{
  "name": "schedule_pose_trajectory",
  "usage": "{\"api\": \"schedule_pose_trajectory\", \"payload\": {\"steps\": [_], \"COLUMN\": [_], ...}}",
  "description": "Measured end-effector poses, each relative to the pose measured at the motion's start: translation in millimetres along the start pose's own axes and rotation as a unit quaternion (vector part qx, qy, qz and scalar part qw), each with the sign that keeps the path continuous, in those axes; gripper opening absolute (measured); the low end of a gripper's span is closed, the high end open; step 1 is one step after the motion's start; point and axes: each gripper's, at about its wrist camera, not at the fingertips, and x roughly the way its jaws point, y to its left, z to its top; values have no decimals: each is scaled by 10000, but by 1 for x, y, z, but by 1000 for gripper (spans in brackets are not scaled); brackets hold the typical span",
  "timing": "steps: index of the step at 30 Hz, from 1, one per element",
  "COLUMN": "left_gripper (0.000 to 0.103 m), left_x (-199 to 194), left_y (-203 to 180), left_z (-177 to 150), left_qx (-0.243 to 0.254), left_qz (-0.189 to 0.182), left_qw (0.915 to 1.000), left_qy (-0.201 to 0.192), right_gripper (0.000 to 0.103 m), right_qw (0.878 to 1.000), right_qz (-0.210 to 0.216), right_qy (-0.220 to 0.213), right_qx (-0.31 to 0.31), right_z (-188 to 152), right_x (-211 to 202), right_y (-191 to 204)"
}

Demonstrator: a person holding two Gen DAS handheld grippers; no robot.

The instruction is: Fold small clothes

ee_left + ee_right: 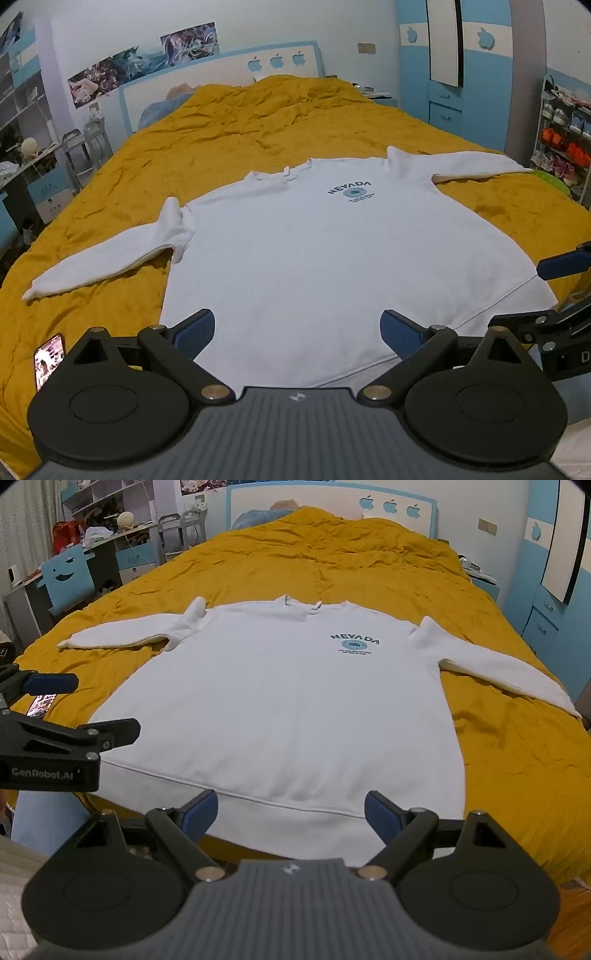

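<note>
Yellow bedspread [258, 122]: white sweatshirt [332, 258] flat, collar toward headboard [221, 74], sleeves sideways; both fingers spread, empty.

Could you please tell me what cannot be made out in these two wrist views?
- Sweatshirt hem: its near edge is hidden behind the left tongs in the left view.
- Small print under NEVADA: too small in both.
- Phone: partly covered by the other gripper's finger in the right view.
</note>
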Motion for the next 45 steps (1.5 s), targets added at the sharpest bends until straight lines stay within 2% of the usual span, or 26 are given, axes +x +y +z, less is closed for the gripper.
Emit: {"api": "schedule_pose_trajectory", "payload": {"steps": [2, 3, 21, 45], "left_gripper": [103, 103, 103, 103], "left_x": [-3, 0, 7, 10], "left_y": [2, 5, 2, 1], "left_z": [-4, -2, 3, -2], "left_qx": [-43, -73, -46, -28], "left_qz": [-20, -74, -71, -69], "left_qw": [10000, 9999, 9998, 9997], "left_qy": [-63, 52, 196, 230], "right_gripper": [82, 82, 82, 82], "right_qw": [10000, 10000, 10000, 10000], "right_qz": [7, 6, 2, 3], "right_qy": [5, 7, 14, 45], "right_qx": [-2, -2, -1, 20], "right_z": [0, 0, -2, 0], "right_x": [0, 0, 4, 5], "right_y": [0, 1, 5, 4]}}
